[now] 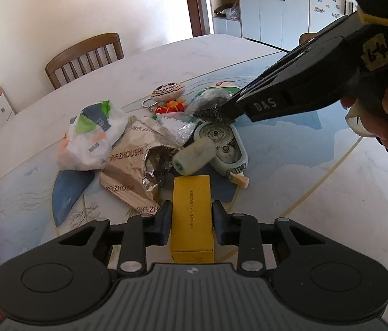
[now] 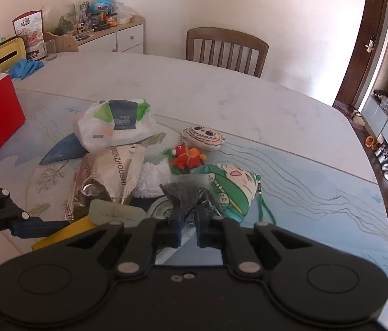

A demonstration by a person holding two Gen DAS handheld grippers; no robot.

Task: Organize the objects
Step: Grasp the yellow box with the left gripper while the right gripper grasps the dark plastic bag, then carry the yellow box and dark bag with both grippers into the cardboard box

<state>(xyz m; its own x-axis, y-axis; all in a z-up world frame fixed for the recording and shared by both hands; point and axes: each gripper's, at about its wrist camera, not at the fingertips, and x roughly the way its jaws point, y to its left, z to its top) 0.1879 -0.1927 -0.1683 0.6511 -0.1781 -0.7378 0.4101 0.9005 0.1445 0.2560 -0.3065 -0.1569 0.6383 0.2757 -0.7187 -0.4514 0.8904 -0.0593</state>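
Left wrist view: your left gripper [image 1: 192,222] is closed on the yellow box [image 1: 192,215], one finger [image 1: 163,224] pressing each long side.
Beyond those fingers: the lint roller [image 1: 194,155] and the torn foil bag [image 1: 136,165] lie on the table [image 1: 318,193].
Right wrist view: your right gripper [image 2: 190,227] pinches the clear packet with dark contents [image 2: 191,193] at its near edge.
Right of those fingers: the green cartoon plush [image 2: 229,186], touching the packet.
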